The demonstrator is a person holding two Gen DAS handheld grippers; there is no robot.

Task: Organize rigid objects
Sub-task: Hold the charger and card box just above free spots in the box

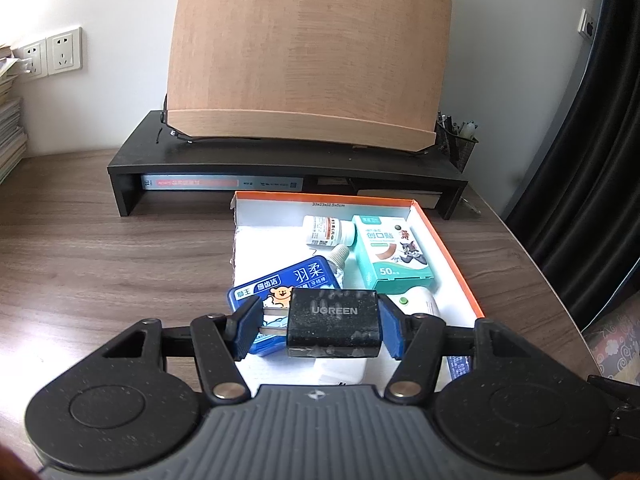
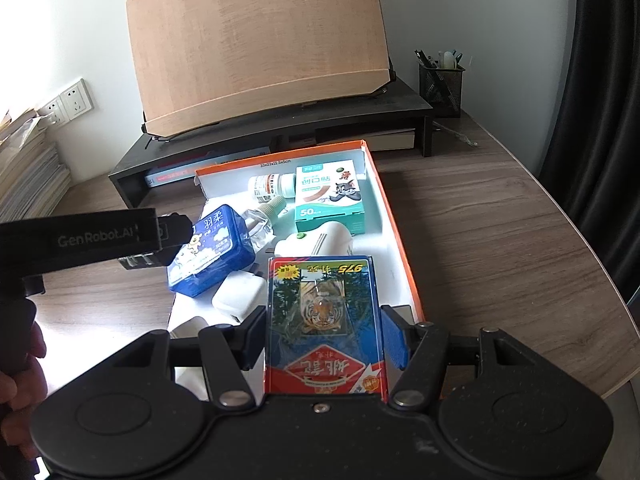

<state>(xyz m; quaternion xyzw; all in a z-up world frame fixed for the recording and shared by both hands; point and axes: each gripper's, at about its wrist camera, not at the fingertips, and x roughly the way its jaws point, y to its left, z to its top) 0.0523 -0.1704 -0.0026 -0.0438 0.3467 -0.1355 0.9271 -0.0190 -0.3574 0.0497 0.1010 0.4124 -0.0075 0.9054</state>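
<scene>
Two handheld grippers above a shallow cardboard tray (image 2: 394,216) with orange outer walls and a white interior, set on a wood-grain desk (image 1: 100,248). The left gripper (image 1: 320,322) has blue ribbed pads clamped on a boxy black charger (image 1: 333,320), matte and dusty: the left pad bears on its two metal prongs, the right pad on its flat end, and the charger hangs over the tray's near part. The right gripper (image 2: 326,336) holds a glossy, clear-wrapped pack of playing cards (image 2: 326,320), printed with a tiger; the pack sits between the jaws with the left pad against its side, while whether the right pad touches cannot be told.

In the tray lie a rounded blue floss-pick case (image 2: 212,252) tilted on the left wall, a clear dropper bottle (image 2: 260,222), a cylindrical white pill bottle (image 1: 329,231) on its side, a teal plaster carton (image 1: 394,254), a smooth white device with a green button (image 2: 316,242), and a white plug adapter (image 2: 240,296). Behind stands a black monitor riser (image 1: 280,160) bearing a curved wooden board (image 1: 304,48).
</scene>
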